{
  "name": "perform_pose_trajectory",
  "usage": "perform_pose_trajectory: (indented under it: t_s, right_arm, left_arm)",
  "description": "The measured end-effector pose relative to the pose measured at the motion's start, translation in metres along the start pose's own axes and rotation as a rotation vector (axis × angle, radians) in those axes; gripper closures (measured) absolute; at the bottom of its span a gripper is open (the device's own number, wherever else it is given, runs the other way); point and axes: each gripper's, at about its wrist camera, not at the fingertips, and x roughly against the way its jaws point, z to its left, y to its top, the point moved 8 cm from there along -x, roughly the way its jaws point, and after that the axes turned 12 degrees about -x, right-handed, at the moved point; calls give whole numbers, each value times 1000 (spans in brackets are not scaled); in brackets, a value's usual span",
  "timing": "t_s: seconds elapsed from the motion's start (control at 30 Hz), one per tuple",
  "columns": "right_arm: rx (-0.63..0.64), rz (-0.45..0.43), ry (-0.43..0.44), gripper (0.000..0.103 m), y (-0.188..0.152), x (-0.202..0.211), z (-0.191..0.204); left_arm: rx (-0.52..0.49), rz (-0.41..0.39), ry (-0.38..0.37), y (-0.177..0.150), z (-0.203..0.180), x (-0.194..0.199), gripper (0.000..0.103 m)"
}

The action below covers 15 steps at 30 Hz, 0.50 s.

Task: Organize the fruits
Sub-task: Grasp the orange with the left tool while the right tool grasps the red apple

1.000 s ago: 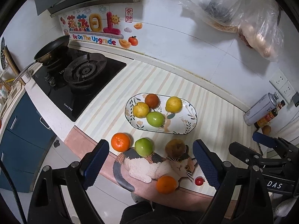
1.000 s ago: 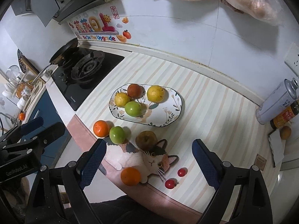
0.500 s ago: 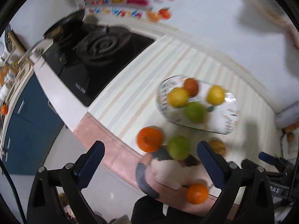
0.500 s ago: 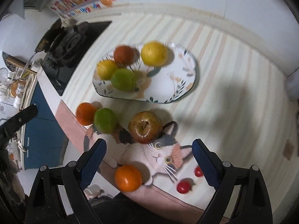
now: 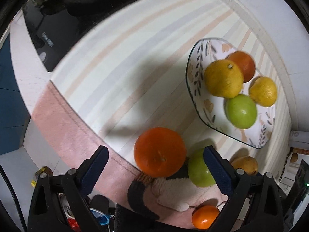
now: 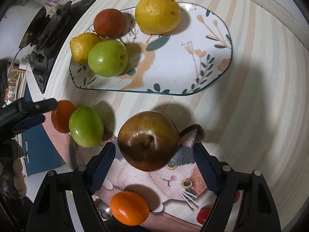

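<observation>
Fruits lie loose on the striped counter (image 6: 260, 77) and on the cat-shaped mat (image 6: 173, 177) at its near edge. Nearest is a small orange (image 6: 129, 207), glossy and oval, with red cherry tomatoes (image 6: 202, 214) to its right, half hidden behind a black gripper arm. A brownish apple (image 6: 148, 140) sits on the mat, dimple up, shiny and dark-bruised. Left of it stand a green apple (image 6: 86, 126) and, touching it, a big orange (image 5: 160, 151).

The right gripper (image 6: 154, 167) hangs over the brownish apple with its blue-padded fingers (image 6: 102, 166) spread to either side; they have just been closing in, yet the pads show no contact with the skin. The left gripper (image 5: 156, 170) straddles the big orange, fingers wide and holding nothing; its right finger covers part of the green apple.

Farther off, the flowered oval plate (image 6: 193, 61) holds two lemons (image 6: 157, 14), a second green apple (image 6: 107, 58) and a reddish orange (image 6: 109, 23), bunched at its left end. Beyond, the black stove (image 6: 48, 32) is blurred and cut off.
</observation>
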Motion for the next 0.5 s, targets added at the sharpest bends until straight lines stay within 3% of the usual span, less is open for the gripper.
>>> perform_pose_trajectory:
  t_s: [0.1, 0.13, 0.17, 0.5]
  right_arm:
    - [8, 8, -2, 19, 4, -7, 2]
    - [10, 11, 2, 24, 5, -9, 2]
    - [14, 21, 14, 29, 5, -12, 4]
    - [44, 64, 22, 32, -15, -10, 4]
  left_arm:
    - [-9, 22, -9, 1, -4, -12, 23]
    - [-14, 26, -8, 2, -4, -15, 36]
    - [-12, 24, -32, 2, -7, -17, 40]
    - [-30, 2, -21, -32, -19, -8, 41]
